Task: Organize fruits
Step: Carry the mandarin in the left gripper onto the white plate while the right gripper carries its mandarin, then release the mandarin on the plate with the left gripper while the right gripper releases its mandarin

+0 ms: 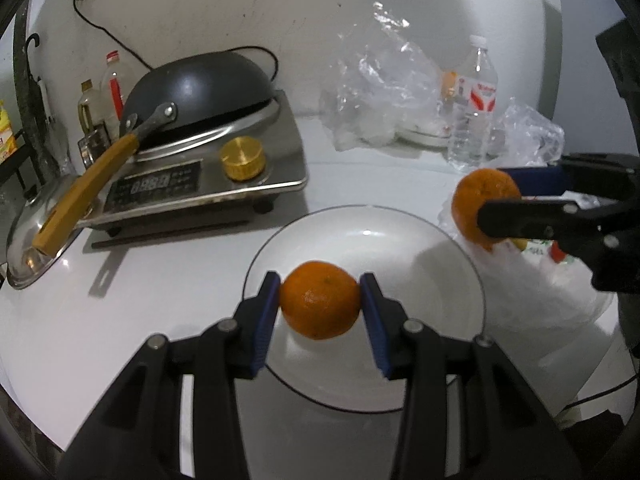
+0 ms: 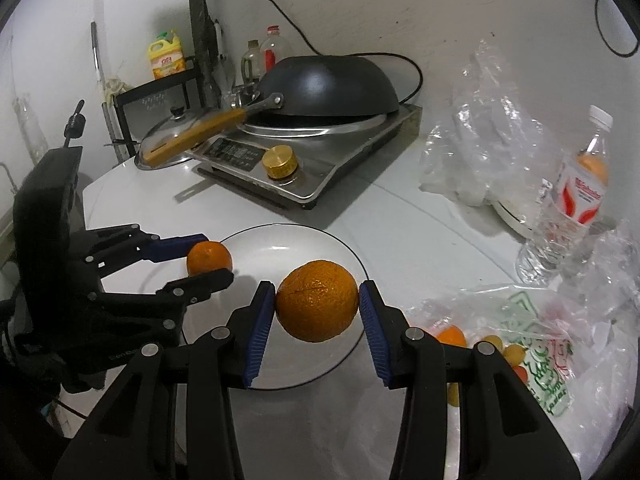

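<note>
My left gripper (image 1: 320, 306) is shut on a small orange (image 1: 320, 306) and holds it over the white plate (image 1: 420, 248). In the right wrist view this gripper (image 2: 210, 258) and its orange (image 2: 208, 256) sit at the plate's left edge. My right gripper (image 2: 317, 302) is shut on a larger orange (image 2: 317, 302) above the plate's (image 2: 304, 240) right part. In the left wrist view the right gripper (image 1: 486, 196) holds that orange (image 1: 476, 196) just beyond the plate's right rim.
An induction cooker (image 2: 320, 152) with an upturned black wok (image 2: 332, 84) stands behind the plate. A plastic bag with more fruit (image 2: 500, 344) lies at the right. A water bottle (image 2: 572, 200) and crumpled clear bags (image 2: 480, 140) stand at the back right. A pot lid (image 1: 36, 240) lies at the left.
</note>
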A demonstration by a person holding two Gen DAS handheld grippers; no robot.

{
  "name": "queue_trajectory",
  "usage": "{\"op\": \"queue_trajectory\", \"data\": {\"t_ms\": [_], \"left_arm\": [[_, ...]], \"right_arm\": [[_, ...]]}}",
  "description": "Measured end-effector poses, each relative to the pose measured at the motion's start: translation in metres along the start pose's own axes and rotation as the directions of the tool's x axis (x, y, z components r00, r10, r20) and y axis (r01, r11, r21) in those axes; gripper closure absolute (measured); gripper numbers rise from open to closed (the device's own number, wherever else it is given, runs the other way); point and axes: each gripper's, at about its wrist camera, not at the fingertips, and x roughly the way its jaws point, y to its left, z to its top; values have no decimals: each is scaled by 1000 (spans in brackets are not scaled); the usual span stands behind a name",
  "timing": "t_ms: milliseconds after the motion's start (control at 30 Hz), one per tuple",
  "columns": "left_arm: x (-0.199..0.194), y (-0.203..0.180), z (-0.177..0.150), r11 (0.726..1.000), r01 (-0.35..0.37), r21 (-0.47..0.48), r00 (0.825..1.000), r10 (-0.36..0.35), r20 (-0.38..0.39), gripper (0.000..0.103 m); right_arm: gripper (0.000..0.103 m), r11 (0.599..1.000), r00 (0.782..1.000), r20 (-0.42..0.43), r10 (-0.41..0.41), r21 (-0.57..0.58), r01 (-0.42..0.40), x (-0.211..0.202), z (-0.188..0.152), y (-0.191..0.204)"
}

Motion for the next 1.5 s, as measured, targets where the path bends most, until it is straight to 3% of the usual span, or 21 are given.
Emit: {"op": "queue_trajectory", "data": {"t_ms": [800, 1067, 1500], "left_arm": [[34, 17, -9, 998, 9, -55, 996, -14, -88, 60], [31, 23, -9, 995, 24, -96, 998, -29, -53, 57], [23, 21, -15, 996, 35, -78, 999, -37, -29, 54]], "right_arm": [[57, 999, 997, -70, 39, 5, -39, 60, 16, 6], [57, 996, 992, -95, 86, 28, -84, 86, 25, 12], [57, 985, 976, -144, 163, 82, -153, 120, 34, 22]]}}
